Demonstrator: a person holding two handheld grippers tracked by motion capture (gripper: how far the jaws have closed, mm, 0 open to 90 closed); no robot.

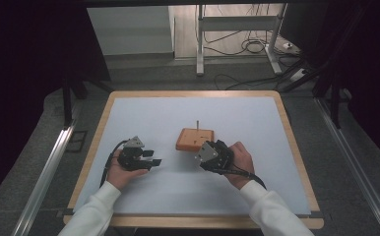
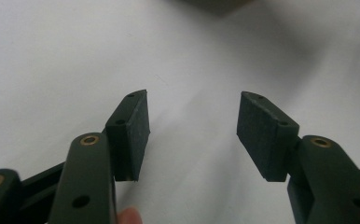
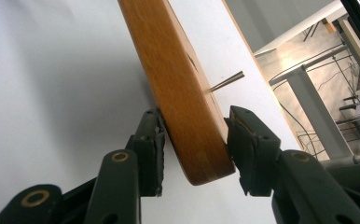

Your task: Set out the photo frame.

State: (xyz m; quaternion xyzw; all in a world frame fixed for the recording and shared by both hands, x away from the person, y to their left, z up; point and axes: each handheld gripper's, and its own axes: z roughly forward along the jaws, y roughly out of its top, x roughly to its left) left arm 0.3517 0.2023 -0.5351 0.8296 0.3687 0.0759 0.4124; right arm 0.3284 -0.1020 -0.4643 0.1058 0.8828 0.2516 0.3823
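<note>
Wooden block (image 3: 183,88) with its thin peg (image 3: 225,82) sits between my right fingers (image 3: 194,140), clamped on both faces near its rounded corner. My left fingers (image 2: 192,130) stand apart with nothing between them, over bare white counter (image 2: 52,56).

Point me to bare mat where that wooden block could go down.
Free: the far strip of the white mat beyond the wooden block, the right side out to the table's wooden rim, and the near strip between the sleeves. Crowded: mid-mat, where the right gripper pinches the block and the left gripper rests open.
</note>
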